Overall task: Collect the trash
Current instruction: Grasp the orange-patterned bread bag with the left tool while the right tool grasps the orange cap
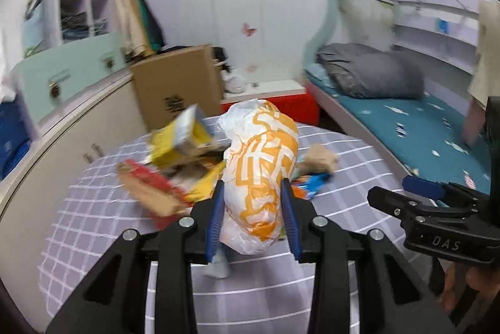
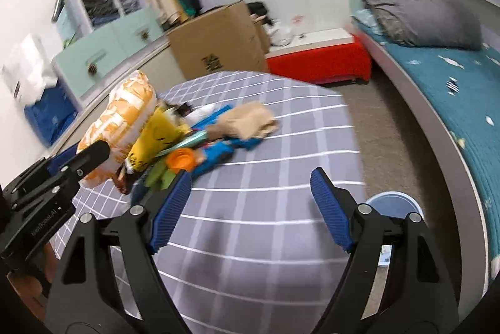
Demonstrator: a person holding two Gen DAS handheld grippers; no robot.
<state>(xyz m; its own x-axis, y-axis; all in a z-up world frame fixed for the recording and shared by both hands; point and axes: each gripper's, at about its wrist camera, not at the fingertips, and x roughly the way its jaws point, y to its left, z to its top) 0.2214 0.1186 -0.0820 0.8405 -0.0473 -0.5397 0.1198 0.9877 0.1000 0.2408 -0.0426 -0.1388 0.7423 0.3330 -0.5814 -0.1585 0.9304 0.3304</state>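
Observation:
My left gripper (image 1: 253, 193) is shut on a white and orange plastic bag (image 1: 262, 174), held above the table; the bag also shows in the right wrist view (image 2: 122, 118). Behind it lies a pile of trash: a yellow carton (image 1: 184, 140), a red and brown box (image 1: 147, 190), a crumpled brown paper bag (image 2: 247, 121), blue wrappers (image 2: 218, 154) and an orange lid (image 2: 181, 160). My right gripper (image 2: 250, 177) is open and empty over the grey checked tablecloth (image 2: 265, 224), right of the pile. It also appears in the left wrist view (image 1: 406, 193).
A cardboard box (image 2: 218, 43) stands behind the table. A red bench (image 2: 318, 62) is at the back. A bed with a teal sheet (image 2: 437, 84) and grey pillow (image 2: 425, 18) runs along the right. A light blue bin (image 2: 393, 206) stands on the floor at the table's right.

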